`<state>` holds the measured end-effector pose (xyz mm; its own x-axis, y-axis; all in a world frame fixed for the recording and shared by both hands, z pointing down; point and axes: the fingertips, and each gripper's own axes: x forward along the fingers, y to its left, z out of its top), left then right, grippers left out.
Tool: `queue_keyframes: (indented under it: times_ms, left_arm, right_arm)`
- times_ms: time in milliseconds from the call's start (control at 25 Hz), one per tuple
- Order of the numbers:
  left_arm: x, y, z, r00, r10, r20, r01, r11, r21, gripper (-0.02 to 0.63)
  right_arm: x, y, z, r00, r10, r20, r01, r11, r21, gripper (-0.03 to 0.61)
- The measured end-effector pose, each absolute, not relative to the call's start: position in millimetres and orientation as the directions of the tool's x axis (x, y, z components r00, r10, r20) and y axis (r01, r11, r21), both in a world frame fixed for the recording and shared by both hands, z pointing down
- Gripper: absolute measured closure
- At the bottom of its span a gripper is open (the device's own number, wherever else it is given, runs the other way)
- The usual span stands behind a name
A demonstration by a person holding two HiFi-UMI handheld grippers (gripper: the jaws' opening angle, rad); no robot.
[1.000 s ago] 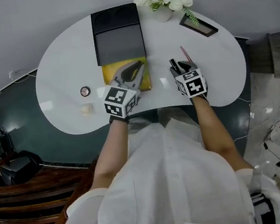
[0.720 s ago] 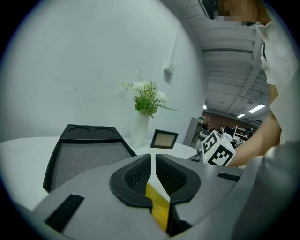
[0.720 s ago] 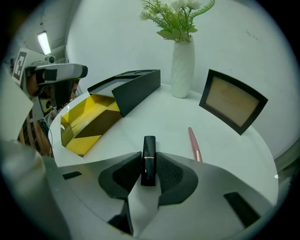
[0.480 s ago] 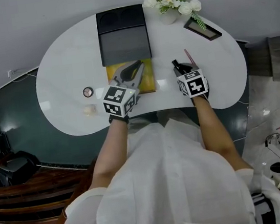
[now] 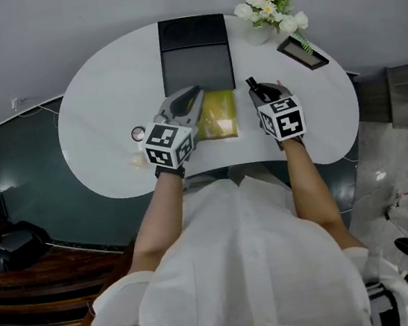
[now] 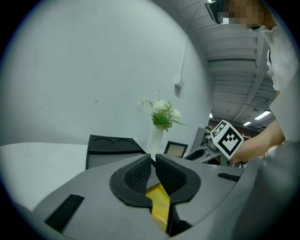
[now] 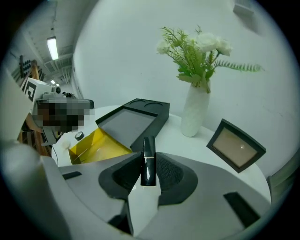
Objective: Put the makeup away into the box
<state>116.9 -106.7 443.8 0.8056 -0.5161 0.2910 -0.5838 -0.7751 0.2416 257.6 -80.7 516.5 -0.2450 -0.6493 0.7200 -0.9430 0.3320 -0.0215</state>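
Jaws of the left gripper (image 5: 190, 99) pinch the left wall of the yellow box (image 5: 221, 115), which lies just to its right. The right gripper (image 5: 259, 92), its jaws having just been closing, clamps a black lipstick (image 7: 148, 161) right of the box. A black tray (image 5: 195, 56) stands ahead, between both grippers.

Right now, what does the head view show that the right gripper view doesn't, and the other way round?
Only the head view: the dark floor and the marker cube atop the right gripper. Only the right gripper view: ceiling lights, plus a close look at its jaws, just closed, clamping the black tube. Both: black box, yellow sheet, flowers, picture frame.
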Motion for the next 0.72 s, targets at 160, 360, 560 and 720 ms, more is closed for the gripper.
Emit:
queue_keyframes:
  times_ms: [160,360,560,720]
  left_arm:
    - [87.7,-114.5,438.5,0.789,-0.547,0.282,-0.610,-0.754,0.245,0.577]
    - [48.3,-122.8,435.4,0.763,-0.582,0.281,-0.643,-0.725,0.247,0.578]
    - [13.9,-126.9,436.0,0.737,-0.612,0.288,-0.674,-0.695,0.251,0.578]
    - [-8.8,-129.4,437.9,0.711,-0.638,0.295,-0.702,-0.666,0.252,0.578]
  right_arm:
    - [223.4,-89.7,505.0,-0.278,-0.648,0.709,-0.924,0.382,-0.013,0.485]
    - [169.4,-91.8,513.1,-0.342,-0.589,0.732,-0.876,0.481,-0.022,0.485]
    - [118.3,-90.2,537.2,-0.397,-0.492,0.775,-0.803,0.595,-0.033,0.485]
    - [91.9,-92.1,556.0,-0.419,-0.424,0.803,-0.749,0.661,-0.042,0.485]
